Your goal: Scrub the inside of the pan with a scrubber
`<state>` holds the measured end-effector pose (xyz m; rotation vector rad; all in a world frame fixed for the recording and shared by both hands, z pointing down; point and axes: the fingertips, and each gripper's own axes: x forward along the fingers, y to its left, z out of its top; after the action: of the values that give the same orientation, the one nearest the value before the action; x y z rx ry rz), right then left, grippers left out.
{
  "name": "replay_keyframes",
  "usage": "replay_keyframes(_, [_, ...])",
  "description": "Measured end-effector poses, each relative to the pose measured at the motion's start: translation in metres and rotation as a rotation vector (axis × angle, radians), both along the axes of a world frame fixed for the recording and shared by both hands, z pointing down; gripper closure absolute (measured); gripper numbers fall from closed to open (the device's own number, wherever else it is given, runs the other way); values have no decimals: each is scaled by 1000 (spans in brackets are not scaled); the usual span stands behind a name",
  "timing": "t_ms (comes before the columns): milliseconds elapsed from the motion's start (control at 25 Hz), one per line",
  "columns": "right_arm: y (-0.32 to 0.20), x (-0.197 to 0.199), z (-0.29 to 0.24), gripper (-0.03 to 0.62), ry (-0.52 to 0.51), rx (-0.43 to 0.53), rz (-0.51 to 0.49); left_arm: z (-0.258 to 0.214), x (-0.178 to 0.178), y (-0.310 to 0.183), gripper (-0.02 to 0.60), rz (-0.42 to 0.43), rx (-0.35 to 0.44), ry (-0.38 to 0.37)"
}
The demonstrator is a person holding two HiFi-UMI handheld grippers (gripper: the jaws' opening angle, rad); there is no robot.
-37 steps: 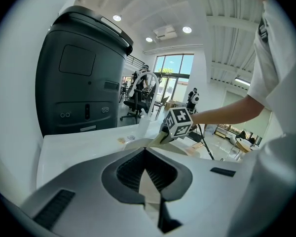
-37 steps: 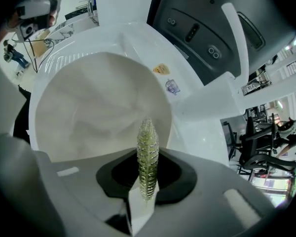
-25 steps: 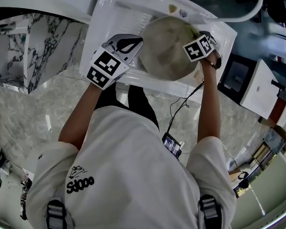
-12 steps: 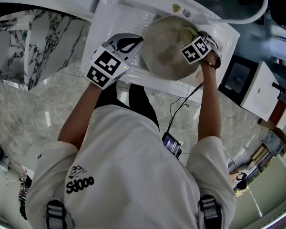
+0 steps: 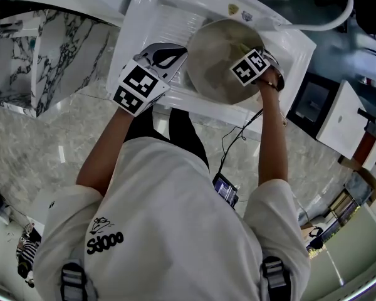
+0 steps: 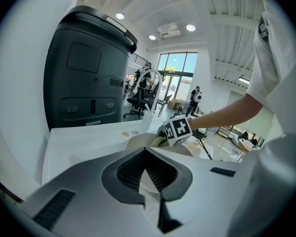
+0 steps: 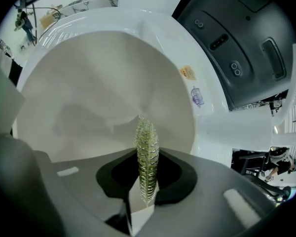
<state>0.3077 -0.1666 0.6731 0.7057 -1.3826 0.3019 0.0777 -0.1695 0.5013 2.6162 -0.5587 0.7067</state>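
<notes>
Right gripper view alone shows fingers pinching scrubber, seemingly against pan.

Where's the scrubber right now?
Right gripper view: the scrubber is clamped in the right hand-held gripper, its tip inside the pan.

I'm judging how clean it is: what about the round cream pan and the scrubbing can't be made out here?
- Residue in the round cream pan: too small in head view, partly under the right gripper's cube.
- Whether the yellow-green mesh scrubber touches the pan: edge-on in right gripper view.
- Pale sliver between the left gripper's shut jaws: left gripper view, body hides the rest.
</notes>
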Motion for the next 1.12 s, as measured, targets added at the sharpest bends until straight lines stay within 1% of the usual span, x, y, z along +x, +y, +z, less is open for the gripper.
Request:
replay_keyframes(120, [7,-9,-1,522,-43,-53,16,0,0,1,586,1,-3,4])
replay_keyframes(320, [32,-33,-1,522,-147,-197,43,-2,2,3,586,-2,-5,26])
replay_keyframes(560, [62,-49,20,522,-166,-300,32,-4,-3,2,586,-11,-7,28])
replay_keyframes(760, [80,-49,43,520,-208,-367,131,-3,-9,5,586,-15,-10,28])
replay_keyframes(880, [84,-50,41,520,-231,-408,204,-2,-12,6,586,-15,-14,29])
replay_keyframes(960, [93,-55,40,520,-274,-483,261,-2,-12,7,586,-13,-15,29])
replay_keyframes(1000, [99,-59,40,520,-292,-523,271,-3,-12,8,586,-12,-15,30])
replay_keyframes(1120, [112,-72,38,520,-327,-623,251,-5,-11,9,586,-8,-15,34])
